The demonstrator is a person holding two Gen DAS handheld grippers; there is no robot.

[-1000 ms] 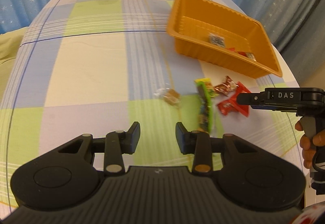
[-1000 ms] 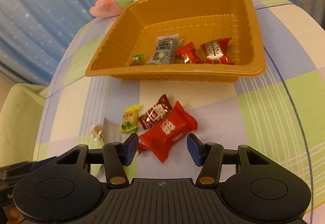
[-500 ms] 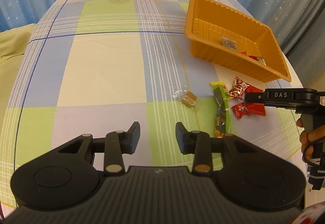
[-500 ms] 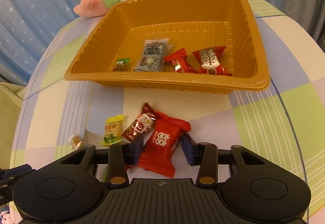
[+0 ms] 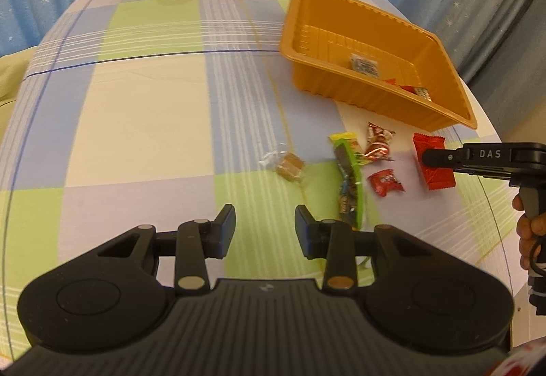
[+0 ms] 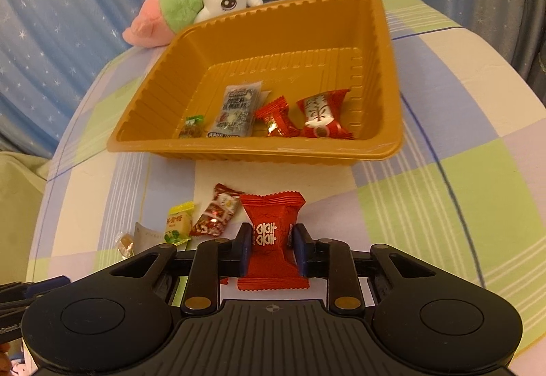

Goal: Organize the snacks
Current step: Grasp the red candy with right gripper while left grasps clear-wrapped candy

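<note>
The right gripper [image 6: 272, 245] has its fingers clamped on a red packet [image 6: 272, 232], just in front of the orange tray's [image 6: 259, 150] near rim. The left gripper [image 5: 265, 227] hangs open over the checked cloth [image 5: 143, 123], holding nothing. Inside the tray lie a grey sachet [image 6: 238, 111] and two red sweets [image 6: 322, 115]. Before the tray, loose: a yellow sweet [image 6: 178, 223], a brown-red wrapper [image 6: 217, 215], a green bar [image 5: 348, 181].
</note>
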